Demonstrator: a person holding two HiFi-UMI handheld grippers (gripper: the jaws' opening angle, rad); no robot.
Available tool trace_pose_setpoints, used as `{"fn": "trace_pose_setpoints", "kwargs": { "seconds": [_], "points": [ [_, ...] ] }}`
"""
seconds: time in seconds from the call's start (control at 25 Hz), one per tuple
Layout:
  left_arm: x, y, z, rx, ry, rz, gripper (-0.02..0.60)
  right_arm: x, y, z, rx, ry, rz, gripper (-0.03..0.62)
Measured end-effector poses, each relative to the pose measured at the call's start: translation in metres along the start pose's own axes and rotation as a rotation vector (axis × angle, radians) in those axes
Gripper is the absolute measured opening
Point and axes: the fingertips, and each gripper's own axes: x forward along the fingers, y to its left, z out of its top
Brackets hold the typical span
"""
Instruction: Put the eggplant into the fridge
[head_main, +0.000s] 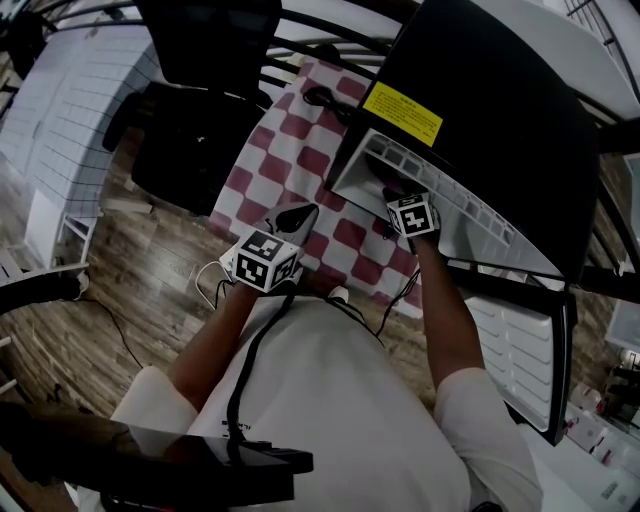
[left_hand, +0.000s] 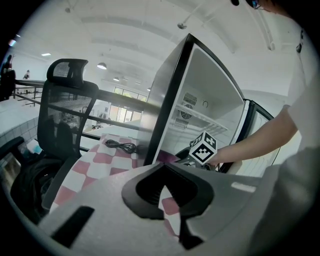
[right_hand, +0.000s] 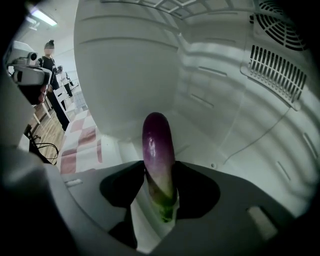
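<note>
The eggplant (right_hand: 158, 150) is clamped by its green stem end between the fingers (right_hand: 192, 190) of the right gripper (right_hand: 160, 197). Its purple body sticks out straight ahead of them, and they are spread only as wide as the stem end. That gripper reaches inside the open fridge (right_hand: 125, 75). White walls curve round ahead of the fingers and on both sides. A vent grille (right_hand: 277, 75) sits up and to their right, and the wire shelf (right_hand: 165, 5) runs above them. The eggplant's tip appears to hang clear of the back wall, with the white fridge floor (right_hand: 215, 150) below it. Whether its underside touches that floor cannot be told.

The left gripper (left_hand: 162, 172) hangs outside the fridge above the checked cloth (head_main: 300, 130) on the bench. Its fingers are drawn together with nothing between them. The fridge opening and the right gripper's marker cube (left_hand: 204, 148) lie ahead and to the right of those fingers.

The step in hand looks like the placing itself: the carry is done and the release is not. The next move probably calls for lowering the fingers until the eggplant lies on the floor below them. They then need to spread enough to free the stem and draw straight back out of the opening, so they do not drag or roll the eggplant. The door (head_main: 520, 350) stands open behind and to the right of the right fingers, and the idle left gripper seems free to close it afterwards.
</note>
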Motion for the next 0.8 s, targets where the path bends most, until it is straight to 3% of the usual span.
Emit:
{"fn": "trace_pose_setpoints", "kwargs": {
  "seconds": [0.8],
  "points": [
    [-0.003, 0.004, 0.001, 0.001, 0.006, 0.000, 0.005, -0.012, -0.018, -0.006, 0.029, -0.002, -0.026, 0.196]
  ]
}}
